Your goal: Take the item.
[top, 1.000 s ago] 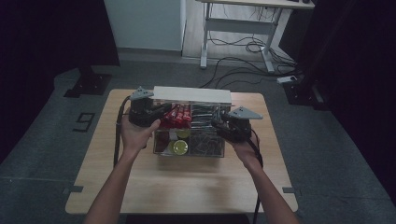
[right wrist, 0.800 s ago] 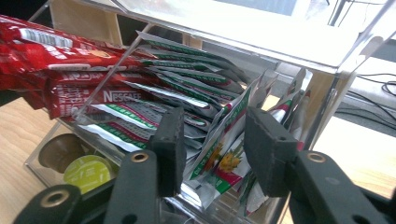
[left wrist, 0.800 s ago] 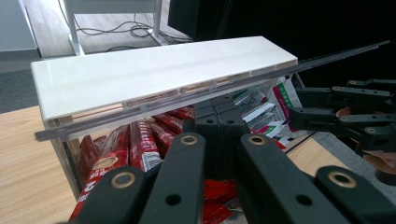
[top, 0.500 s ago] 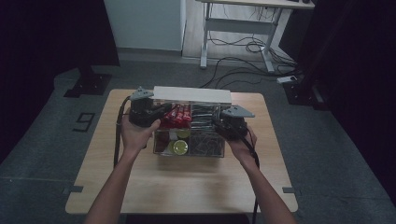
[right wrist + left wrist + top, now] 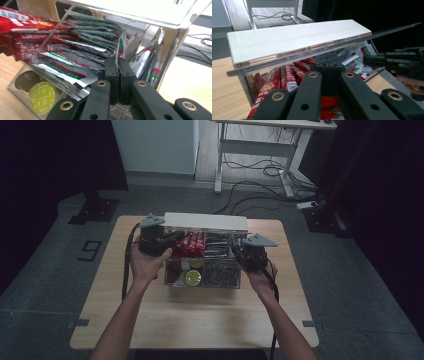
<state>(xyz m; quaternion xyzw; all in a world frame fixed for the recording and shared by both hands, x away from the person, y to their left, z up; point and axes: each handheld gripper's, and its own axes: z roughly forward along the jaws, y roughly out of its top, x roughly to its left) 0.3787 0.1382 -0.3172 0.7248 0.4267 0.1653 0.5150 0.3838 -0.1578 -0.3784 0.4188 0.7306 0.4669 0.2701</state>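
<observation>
A clear acrylic organiser box (image 5: 202,285) stands mid-table with its white lid (image 5: 205,221) raised at the back. It holds red Nescafe sachets (image 5: 192,242), green-and-white sachets (image 5: 217,242) and a yellow-green capsule (image 5: 192,277). My left gripper (image 5: 172,240) reaches in from the box's left; in its own view the gripper (image 5: 329,62) is shut above the red sachets (image 5: 287,77), with nothing seen between the jaws. My right gripper (image 5: 233,248) comes in from the right. In the right gripper view it (image 5: 118,63) is pinched on the edge of an upright green-and-white sachet (image 5: 120,46).
The wooden table (image 5: 200,320) has bare room in front of the box and at both sides. Dark packets (image 5: 220,272) fill the box's front right compartment. A desk frame with cables (image 5: 260,167) stands on the floor beyond the table.
The right hand has shifted slightly at the box's right end. The left hand and the box stay where they were.
</observation>
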